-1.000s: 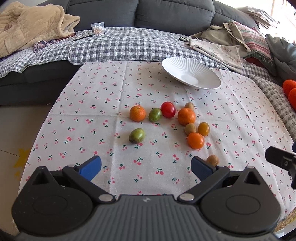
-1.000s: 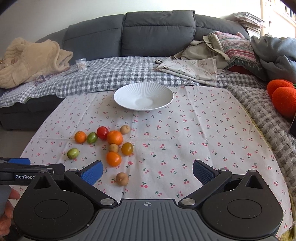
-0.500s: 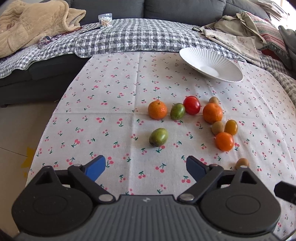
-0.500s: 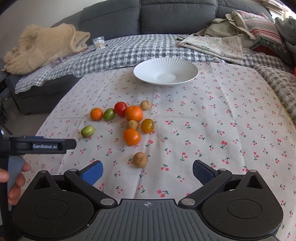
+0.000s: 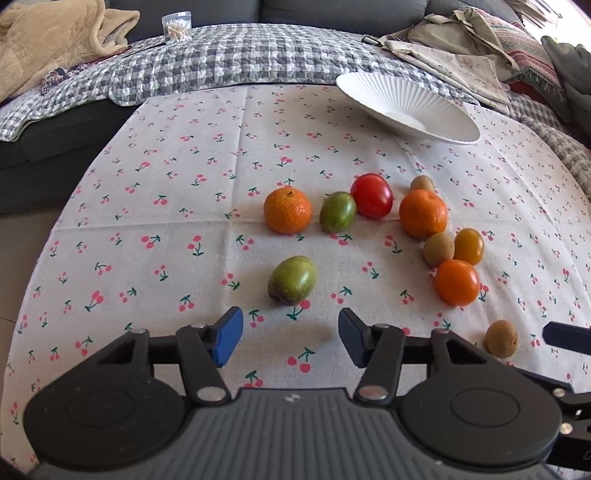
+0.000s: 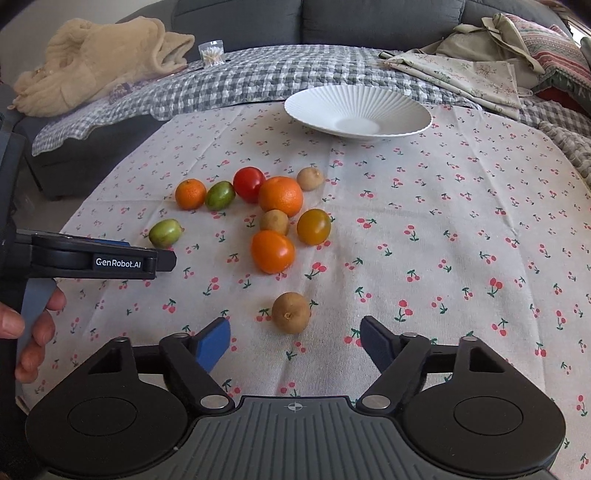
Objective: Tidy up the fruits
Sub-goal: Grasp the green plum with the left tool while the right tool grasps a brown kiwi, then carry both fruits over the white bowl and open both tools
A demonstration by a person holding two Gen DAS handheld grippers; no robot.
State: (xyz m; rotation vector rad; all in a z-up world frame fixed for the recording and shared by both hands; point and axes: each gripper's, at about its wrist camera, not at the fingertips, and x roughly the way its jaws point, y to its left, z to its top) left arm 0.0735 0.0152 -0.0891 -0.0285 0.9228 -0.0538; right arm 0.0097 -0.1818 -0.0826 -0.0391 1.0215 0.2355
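Several small fruits lie on the cherry-print tablecloth point(image 5: 184, 192). My left gripper point(image 5: 290, 338) is open and empty, just short of a green fruit point(image 5: 291, 280). Beyond lie an orange mandarin point(image 5: 287, 210), another green fruit point(image 5: 337, 211) and a red tomato point(image 5: 371, 195). My right gripper point(image 6: 295, 345) is open and empty, just short of a brown kiwi point(image 6: 291, 312). An orange tomato point(image 6: 272, 251) lies behind the kiwi. An empty white ribbed plate point(image 6: 332, 107) stands at the far side. The left gripper also shows in the right wrist view point(image 6: 162, 258).
A grey sofa point(image 6: 369, 22) with a checked quilt point(image 6: 277, 77) runs behind the table. A beige blanket point(image 6: 92, 59) and a small clear cup point(image 6: 211, 52) lie on the left of the sofa, and folded cloths point(image 6: 461, 70) on the right.
Both grippers have moved forward and lower toward the fruits. The left one now faces the near green fruit and the right one the near kiwi. Both sets of jaws stand slightly narrower.
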